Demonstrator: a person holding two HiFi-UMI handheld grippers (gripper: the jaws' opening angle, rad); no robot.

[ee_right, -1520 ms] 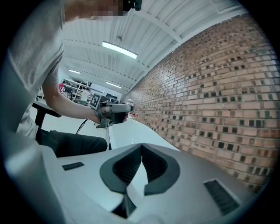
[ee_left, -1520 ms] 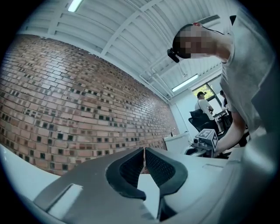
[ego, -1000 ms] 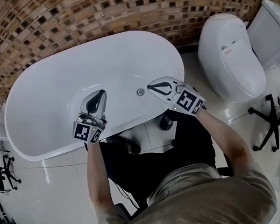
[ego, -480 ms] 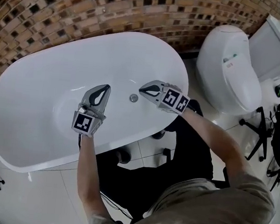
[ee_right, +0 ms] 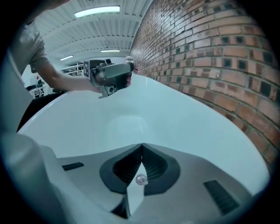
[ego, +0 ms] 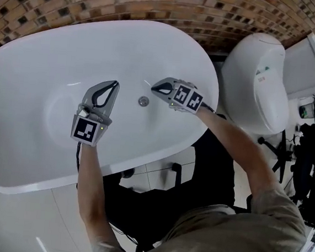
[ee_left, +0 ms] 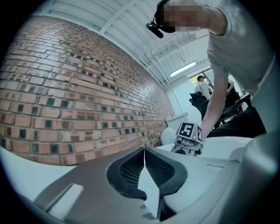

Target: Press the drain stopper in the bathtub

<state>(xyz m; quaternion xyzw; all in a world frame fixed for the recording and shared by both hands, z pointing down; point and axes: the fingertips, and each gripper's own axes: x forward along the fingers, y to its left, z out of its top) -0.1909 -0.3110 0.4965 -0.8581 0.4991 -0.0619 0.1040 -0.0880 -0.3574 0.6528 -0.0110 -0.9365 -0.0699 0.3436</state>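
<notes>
The white bathtub point(ego: 31, 110) fills the left of the head view. Its small round metal drain stopper point(ego: 143, 101) sits in the basin floor. My left gripper point(ego: 116, 83) hovers over the tub left of the stopper, jaws shut and empty. My right gripper point(ego: 153, 86) reaches in from the right, its tip just up and right of the stopper, apart from it. In the right gripper view the jaws point(ee_right: 141, 145) are shut, and the drain stopper point(ee_right: 140, 179) shows through the gap below them. The left gripper view shows shut jaws point(ee_left: 144, 149) and the right gripper point(ee_left: 189, 139) beyond.
A brick wall point(ego: 158, 1) runs behind the tub. A white toilet point(ego: 261, 83) stands to the right, with its tank point(ego: 313, 60) further right. Chair legs point(ego: 279, 156) and dark gear stand on the tiled floor at the right edge.
Both grippers have moved farther in over the tub. The right gripper's tip has closed in on the drain stopper. Both stay shut.
</notes>
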